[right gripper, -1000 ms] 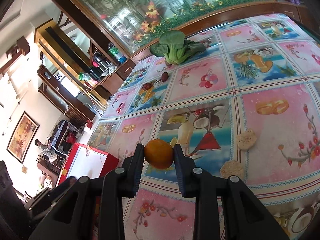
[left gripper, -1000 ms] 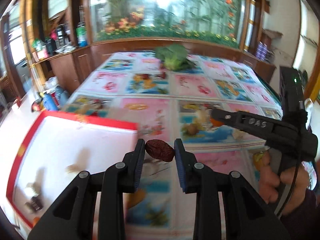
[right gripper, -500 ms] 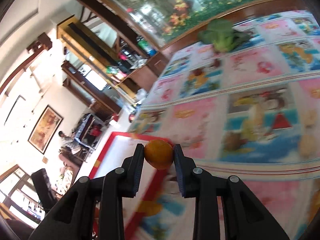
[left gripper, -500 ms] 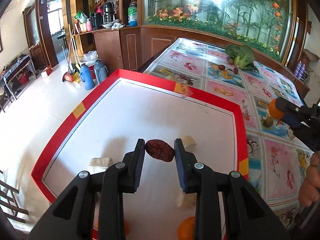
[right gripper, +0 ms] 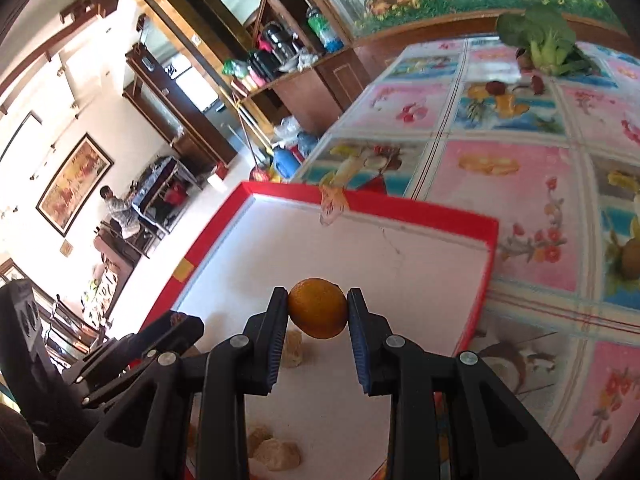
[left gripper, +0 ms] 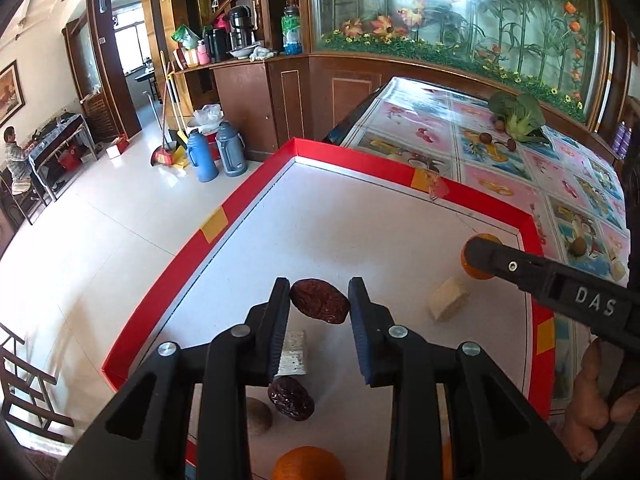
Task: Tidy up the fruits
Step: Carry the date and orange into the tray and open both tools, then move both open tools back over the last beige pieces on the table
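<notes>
My left gripper (left gripper: 319, 304) is shut on a wrinkled dark red date (left gripper: 319, 301) and holds it above the white floor of a red-rimmed tray (left gripper: 400, 162). My right gripper (right gripper: 318, 307) is shut on a small orange (right gripper: 318, 307) over the same tray (right gripper: 372, 200); it shows at the right of the left wrist view (left gripper: 480, 250). Another date (left gripper: 291, 398), an orange (left gripper: 308, 464), a brown round fruit (left gripper: 258, 416) and pale chunks (left gripper: 448, 299) lie in the tray.
A leafy green vegetable (right gripper: 540, 38) and small dark fruits (right gripper: 496, 88) lie far back on the patterned tablecloth (right gripper: 520, 184). A brown fruit (right gripper: 632, 258) lies right of the tray. The tray's left side overhangs the floor, where thermoses (left gripper: 216, 154) stand.
Both grippers moved left from over the tablecloth to above the tray, each still holding its fruit. The right gripper has come over the tray's right side.
</notes>
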